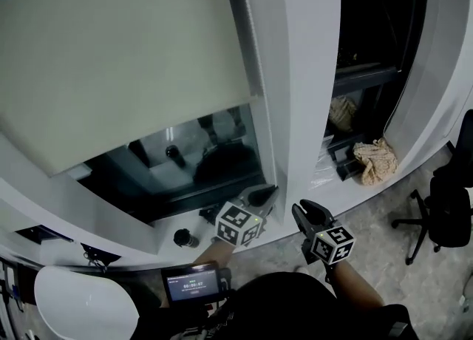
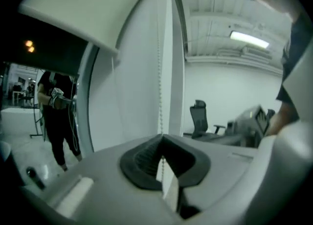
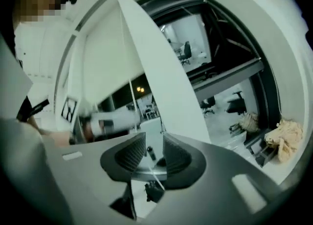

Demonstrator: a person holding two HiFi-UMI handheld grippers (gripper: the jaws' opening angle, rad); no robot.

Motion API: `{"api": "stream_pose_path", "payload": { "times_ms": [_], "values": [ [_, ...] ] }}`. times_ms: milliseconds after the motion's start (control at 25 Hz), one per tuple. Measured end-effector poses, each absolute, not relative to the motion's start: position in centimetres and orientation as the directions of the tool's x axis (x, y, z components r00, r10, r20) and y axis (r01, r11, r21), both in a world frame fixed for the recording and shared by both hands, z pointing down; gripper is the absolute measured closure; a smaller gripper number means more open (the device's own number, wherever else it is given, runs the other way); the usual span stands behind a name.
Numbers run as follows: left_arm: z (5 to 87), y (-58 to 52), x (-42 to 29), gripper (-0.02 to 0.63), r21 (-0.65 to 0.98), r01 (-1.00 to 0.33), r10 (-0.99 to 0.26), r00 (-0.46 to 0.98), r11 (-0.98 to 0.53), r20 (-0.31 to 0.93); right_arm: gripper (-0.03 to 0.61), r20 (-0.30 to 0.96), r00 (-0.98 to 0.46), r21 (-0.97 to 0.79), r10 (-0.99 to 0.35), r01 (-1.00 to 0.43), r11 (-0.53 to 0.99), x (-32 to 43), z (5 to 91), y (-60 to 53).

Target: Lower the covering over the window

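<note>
A cream roller blind [image 1: 126, 50] hangs over most of the left window, and a strip of dark glass [image 1: 192, 161] shows below its bottom edge. Its bead chain [image 1: 251, 43] runs down beside the white pillar [image 1: 303, 72]. My left gripper [image 1: 260, 196] reaches up at the foot of that chain. In the left gripper view the bead chain [image 2: 159, 72] drops straight into the jaws, and the left gripper [image 2: 162, 163] is shut on it. To its right, my right gripper [image 1: 307, 213] stands open, and in the right gripper view a clear gap shows between the pads of the right gripper [image 3: 154, 153].
A crumpled beige cloth [image 1: 375, 160] lies on the sill of the right window. A black office chair [image 1: 443, 205] stands at the far right. A small dark bottle [image 1: 185, 239] sits on the left sill, near a handheld screen [image 1: 194, 284] and a white round object [image 1: 85, 305].
</note>
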State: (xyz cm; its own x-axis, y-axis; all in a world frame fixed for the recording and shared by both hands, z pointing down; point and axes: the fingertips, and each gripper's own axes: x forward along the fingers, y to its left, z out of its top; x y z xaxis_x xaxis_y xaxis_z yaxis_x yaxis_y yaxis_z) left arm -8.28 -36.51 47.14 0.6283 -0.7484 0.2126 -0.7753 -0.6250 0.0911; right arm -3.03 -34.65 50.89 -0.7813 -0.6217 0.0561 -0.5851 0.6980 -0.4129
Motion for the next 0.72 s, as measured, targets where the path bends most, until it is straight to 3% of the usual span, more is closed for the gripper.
{"api": "stream_pose_path", "payload": {
  "times_ms": [80, 200, 280, 480, 600, 720],
  "values": [
    [52.7, -35.3, -7.8, 0.612, 0.151, -0.78, -0.725, 0.622, -0.607, 0.297, 0.466, -0.035, -0.767, -0.432, -0.641, -0.567, 0.702, -2.5, 47.7, -35.3],
    [53.7, -34.1, -7.8, 0.612, 0.256, -0.771, -0.726, 0.635, -0.583, 0.262, 0.471, -0.126, -0.772, -0.426, -0.623, -0.525, 0.737, -2.5, 42.8, -35.9],
    [53.4, -33.7, -7.7, 0.612, 0.236, -0.771, -0.729, 0.637, -0.592, 0.252, 0.474, -0.21, -0.786, -0.405, -0.581, -0.471, 0.783, -3.4, 38.1, -35.8],
    [53.7, -32.8, -7.6, 0.612, 0.222, -0.768, -0.735, 0.64, -0.601, 0.224, 0.472, -0.354, -0.817, -0.184, -0.454, -0.415, 0.891, -6.7, 25.9, -34.4],
    [57.2, -31.6, -6.6, 0.612, 0.23, -0.752, -0.676, 0.657, -0.618, 0.334, 0.466, -0.35, -0.831, -0.068, -0.433, -0.438, 0.896, -8.3, 21.9, -34.4],
    [65.4, -28.7, -6.3, 0.612, 0.222, -0.736, -0.541, 0.636, -0.639, 0.551, 0.465, -0.338, -0.838, -0.053, -0.43, -0.439, 0.897, -9.4, 20.2, -34.7]
  ]
}}
